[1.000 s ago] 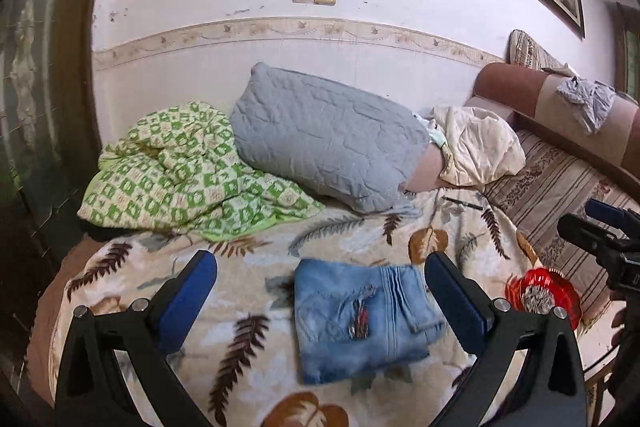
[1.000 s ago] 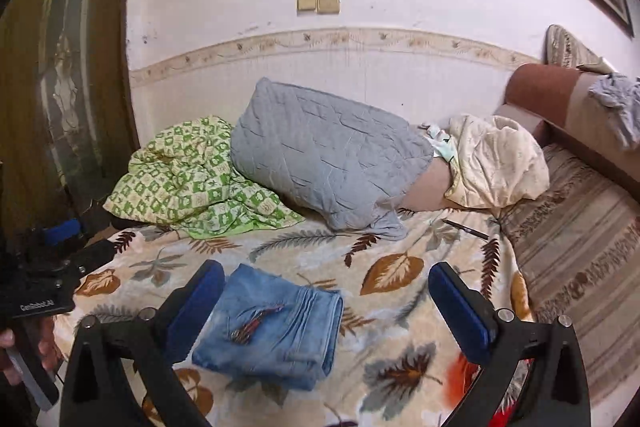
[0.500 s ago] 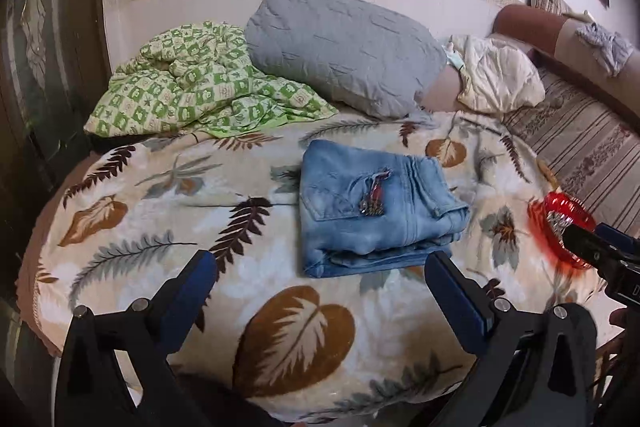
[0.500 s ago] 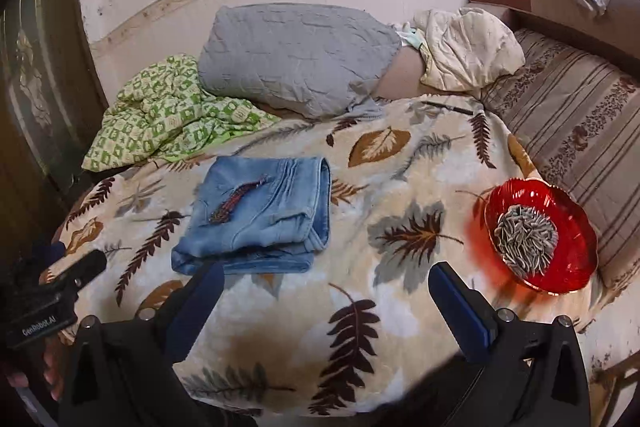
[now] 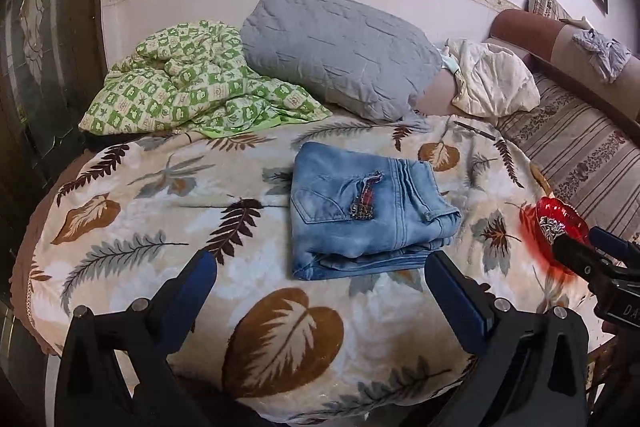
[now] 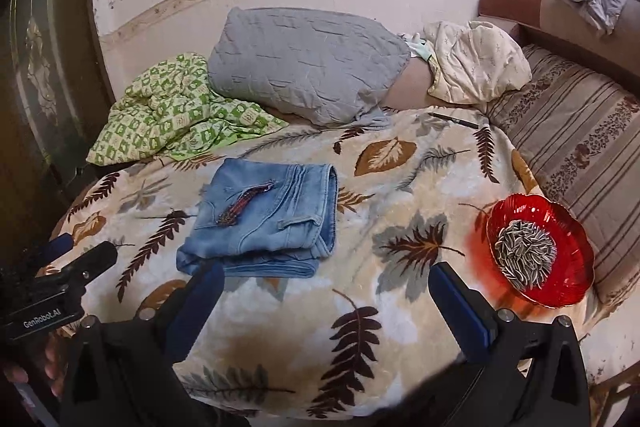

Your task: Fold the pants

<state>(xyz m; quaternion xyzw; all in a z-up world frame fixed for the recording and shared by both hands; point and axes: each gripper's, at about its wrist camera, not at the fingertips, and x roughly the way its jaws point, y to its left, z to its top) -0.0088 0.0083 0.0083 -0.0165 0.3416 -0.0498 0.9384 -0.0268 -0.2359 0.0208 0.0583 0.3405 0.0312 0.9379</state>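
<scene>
Both tongs stand wide apart and hold nothing: the left tongs fill the bottom of the left wrist view with their blue pads spread, and the right tongs look the same at the bottom of the right wrist view. In the left wrist view the folded blue jeans lie in the middle of the frame, on a blanket with a leaf pattern that covers the bed, and the right pad of the left tongs is just below the near edge of the jeans, not touching them. A small dark red patch is on the top layer of the jeans, next to a pocket. In the right wrist view the same jeans are in the left centre of the frame, and the left pad of the right tongs is just below their lower left corner. A red glass bowl with sunflower seeds stands on the blanket at the right of that frame, well apart from the jeans. Behind the jeans, toward the wall, lie a grey quilted pillow, a crumpled green checked cloth at the upper left, and a cream cloth bundle at the upper right. A thin dark pen lies on the blanket near the pillow.
</scene>
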